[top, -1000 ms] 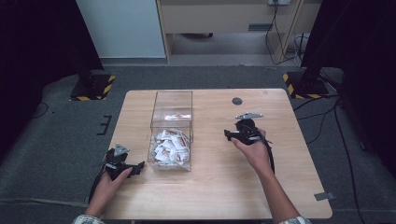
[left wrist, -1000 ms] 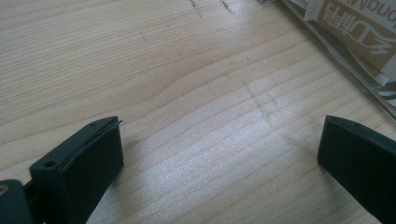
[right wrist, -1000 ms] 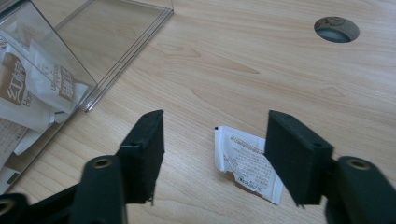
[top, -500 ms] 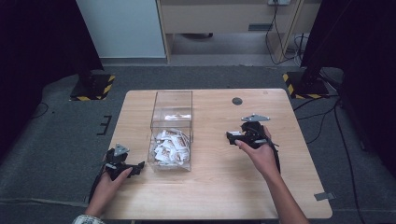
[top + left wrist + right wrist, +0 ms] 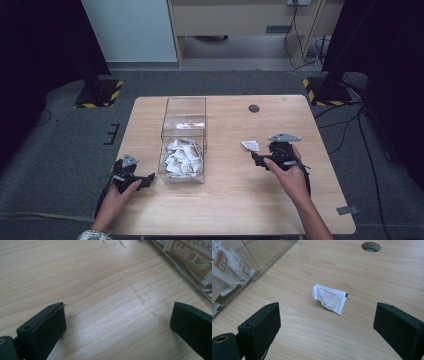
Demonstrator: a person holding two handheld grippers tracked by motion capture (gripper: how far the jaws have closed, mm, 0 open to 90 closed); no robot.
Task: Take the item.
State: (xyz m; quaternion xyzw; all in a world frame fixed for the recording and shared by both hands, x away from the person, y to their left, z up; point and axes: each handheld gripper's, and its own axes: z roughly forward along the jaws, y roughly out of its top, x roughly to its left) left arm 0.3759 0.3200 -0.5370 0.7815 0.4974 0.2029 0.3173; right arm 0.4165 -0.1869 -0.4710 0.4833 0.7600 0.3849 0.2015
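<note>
Left gripper [image 5: 131,175] low, jaws wide apart, empty. Right gripper [image 5: 262,159] jaws just opened wide, empty.

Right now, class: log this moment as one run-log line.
right gripper: open, jaws just opened, nothing between | packet: lying on table | left gripper: open, beside clear box

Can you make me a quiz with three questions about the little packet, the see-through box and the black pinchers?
1. Where is the lone white packet?
A. in the box
B. on the table
C. between shut jaws

2. How many packets lie outside the clear box?
A. one
B. three
C. five

3. How does the right gripper stand?
A. shut on the packet
B. shut on nothing
C. open

Answers: 1 B, it lies on bare wood beyond the jaws. 2 A, every other packet sits inside the box. 3 C, the jaws stand wide apart, nothing between them.
</note>
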